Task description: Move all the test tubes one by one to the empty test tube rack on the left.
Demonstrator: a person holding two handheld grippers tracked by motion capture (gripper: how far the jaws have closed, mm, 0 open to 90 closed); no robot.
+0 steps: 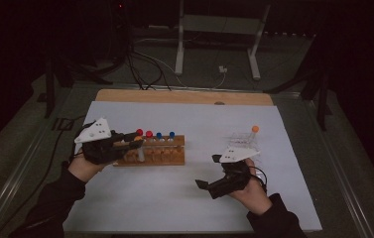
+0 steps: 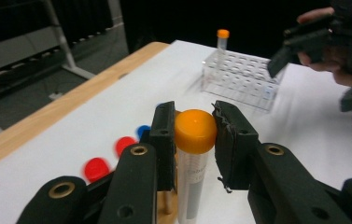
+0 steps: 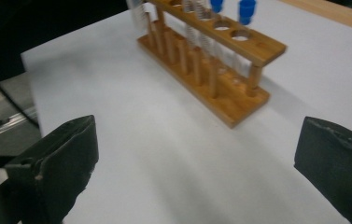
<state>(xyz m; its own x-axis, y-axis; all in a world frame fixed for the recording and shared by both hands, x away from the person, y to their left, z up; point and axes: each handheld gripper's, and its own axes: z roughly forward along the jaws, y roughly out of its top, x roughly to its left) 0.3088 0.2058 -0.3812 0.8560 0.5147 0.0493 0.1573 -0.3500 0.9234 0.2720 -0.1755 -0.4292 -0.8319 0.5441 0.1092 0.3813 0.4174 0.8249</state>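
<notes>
Left gripper (image 2: 194, 133) clamped on orange-capped tube (image 2: 195, 140) at the wooden rack (image 1: 164, 153); right gripper (image 3: 197, 154) with jaws wide apart, holding nothing.

The held tube stands upright over the rack's left end. 2 red-capped and 2 blue-capped tubes (image 1: 171, 135) sit in the rack. A clear plastic rack (image 2: 241, 77), well apart on the white sheet (image 1: 184, 198), holds 1 orange-capped tube.

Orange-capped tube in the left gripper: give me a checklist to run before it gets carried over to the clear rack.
1. Left gripper closed on the orange-capped tube, jaws at the cap: ok.
2. Tube fully lifted out of the wooden rack: cannot tell.
3. Clear rack has free holes; one orange-capped tube in the clear rack stands at a far corner: ok.
4. Right gripper open, holding nothing: ok.
5. Right gripper sits near the clear rack, possibly in the way: not ok.
</notes>
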